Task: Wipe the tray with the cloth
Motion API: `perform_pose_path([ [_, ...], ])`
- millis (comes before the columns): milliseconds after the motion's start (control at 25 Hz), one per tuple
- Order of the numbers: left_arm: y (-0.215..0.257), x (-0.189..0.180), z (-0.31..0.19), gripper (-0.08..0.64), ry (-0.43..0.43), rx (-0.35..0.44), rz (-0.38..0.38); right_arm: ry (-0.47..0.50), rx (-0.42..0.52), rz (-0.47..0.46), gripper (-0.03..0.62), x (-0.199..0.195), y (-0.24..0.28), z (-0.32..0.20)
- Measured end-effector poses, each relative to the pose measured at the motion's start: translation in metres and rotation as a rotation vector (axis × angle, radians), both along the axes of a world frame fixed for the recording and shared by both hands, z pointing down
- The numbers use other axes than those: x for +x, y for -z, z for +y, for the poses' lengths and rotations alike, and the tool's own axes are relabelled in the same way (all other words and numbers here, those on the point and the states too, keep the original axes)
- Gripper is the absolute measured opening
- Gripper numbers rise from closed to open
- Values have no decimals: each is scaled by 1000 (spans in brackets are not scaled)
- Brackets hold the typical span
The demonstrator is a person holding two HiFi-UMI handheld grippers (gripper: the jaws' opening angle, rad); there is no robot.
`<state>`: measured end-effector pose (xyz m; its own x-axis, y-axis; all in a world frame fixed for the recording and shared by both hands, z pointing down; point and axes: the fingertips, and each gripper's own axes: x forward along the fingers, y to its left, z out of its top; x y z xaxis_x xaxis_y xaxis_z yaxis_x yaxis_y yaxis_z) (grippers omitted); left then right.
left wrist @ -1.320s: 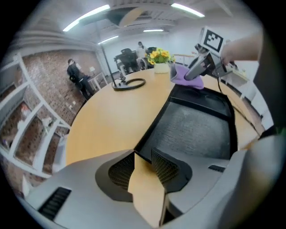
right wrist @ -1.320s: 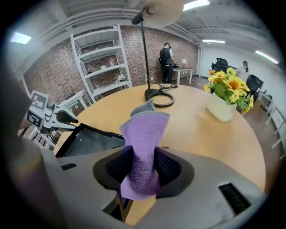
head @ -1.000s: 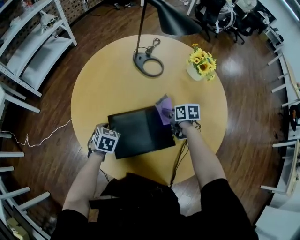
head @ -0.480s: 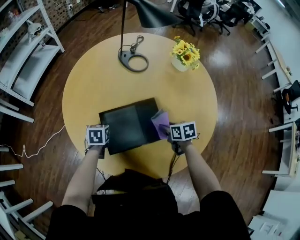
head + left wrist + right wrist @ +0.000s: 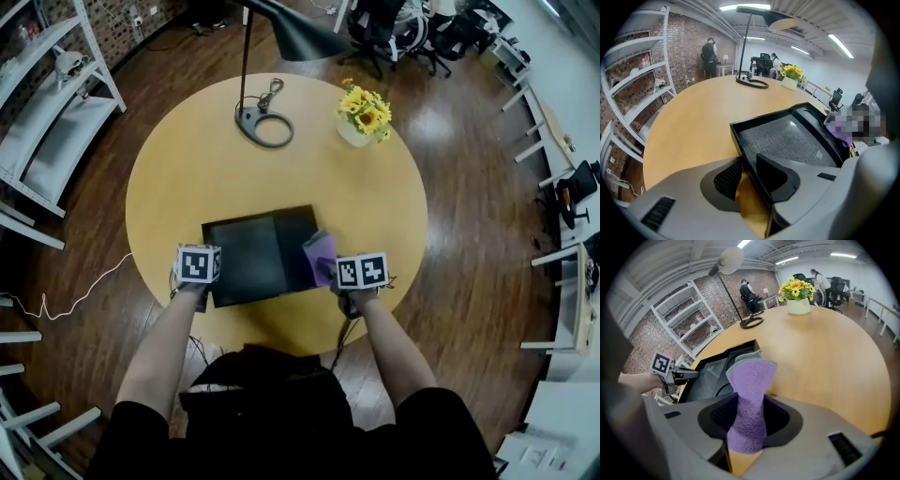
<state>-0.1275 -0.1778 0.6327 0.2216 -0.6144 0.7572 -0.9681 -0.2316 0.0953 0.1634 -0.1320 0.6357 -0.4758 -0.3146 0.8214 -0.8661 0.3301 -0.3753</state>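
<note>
A black rectangular tray [image 5: 253,258] lies on the round wooden table, just in front of me. My left gripper [image 5: 204,281] sits at the tray's near left corner. In the left gripper view the tray's wall [image 5: 740,140] runs between the jaws of that gripper [image 5: 747,164], whose pads clamp it. My right gripper [image 5: 337,277] hovers at the tray's right edge, its jaws closing on a purple cloth [image 5: 321,258]. In the right gripper view the cloth [image 5: 750,385] stands up out of the gripper [image 5: 749,413], with the tray [image 5: 710,376] beyond it.
A black desk lamp's ring base [image 5: 264,127] and a white pot of sunflowers [image 5: 361,117] stand at the table's far side. White shelving [image 5: 47,103] lines the left. A white cable [image 5: 75,286] trails on the wood floor. Office chairs [image 5: 412,33] stand at the back.
The right gripper and cloth have drawn back from the tray's far right corner to its right edge. The left gripper has settled on the tray's near left corner.
</note>
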Motion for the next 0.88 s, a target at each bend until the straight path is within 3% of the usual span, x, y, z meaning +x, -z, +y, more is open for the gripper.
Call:
perform_pose_path([
  [120, -3, -1, -12, 92, -62, -4, -38, -54, -9, -31, 151, -7, 1, 20],
  [280, 0, 1, -37, 83, -111, 7, -78, -138, -69, -152, 152, -29, 3, 63],
  [440, -3, 18, -64, 80, -210, 15, -137, -150, -132, -257, 158, -55, 3, 96],
  [640, 26, 15, -83, 88, -223, 104, -274, -11, -181, -247, 153, -49, 18, 109],
  [760, 51, 4, -66, 95, -151, 192, -205, 108, -119, -202, 152, -25, 38, 97],
  [880, 51, -22, -25, 95, -45, 195, -125, 249, 41, -133, 153, -21, 54, 40],
])
